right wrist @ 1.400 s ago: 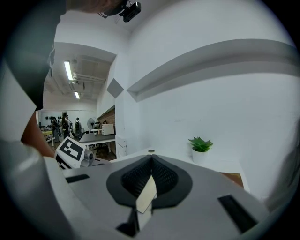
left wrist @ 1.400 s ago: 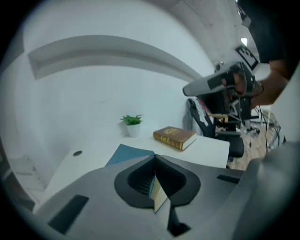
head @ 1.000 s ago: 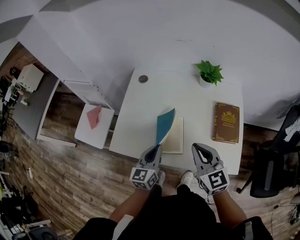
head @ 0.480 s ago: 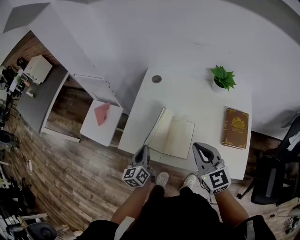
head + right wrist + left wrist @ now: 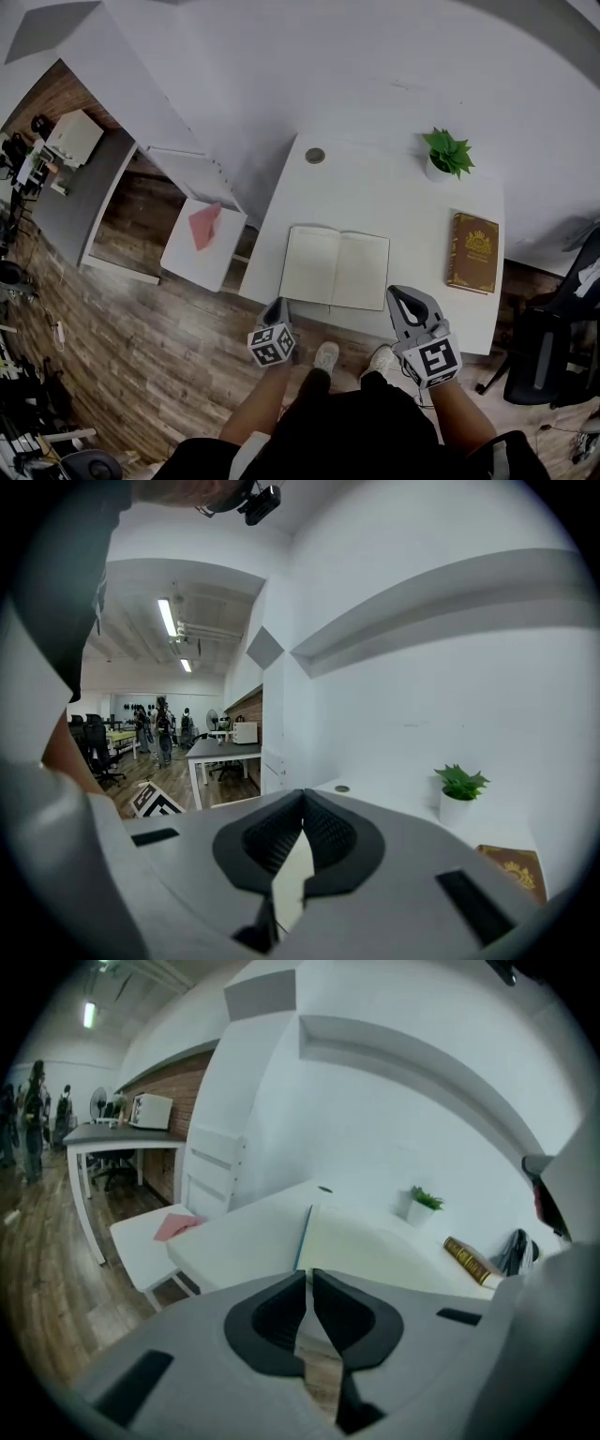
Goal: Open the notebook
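The notebook lies open and flat near the front edge of the white table, its cream pages facing up. In the left gripper view the notebook spreads just beyond the jaws, with a thin teal edge at its spine. My left gripper hangs off the table's front edge, just in front of the notebook's left corner. Its jaws are opening by a narrow slit, and nothing is between them. My right gripper hovers at the notebook's front right corner, shut and empty, as the right gripper view also shows.
A brown book with gold print lies at the table's right side. A small potted plant and a round grommet sit at the back. A low white stand with a pink thing is left of the table, an office chair to the right.
The teal cover, held upright by my left gripper a second ago, swung over to the left and now lies flat. The left gripper let go and drew back off the table edge.
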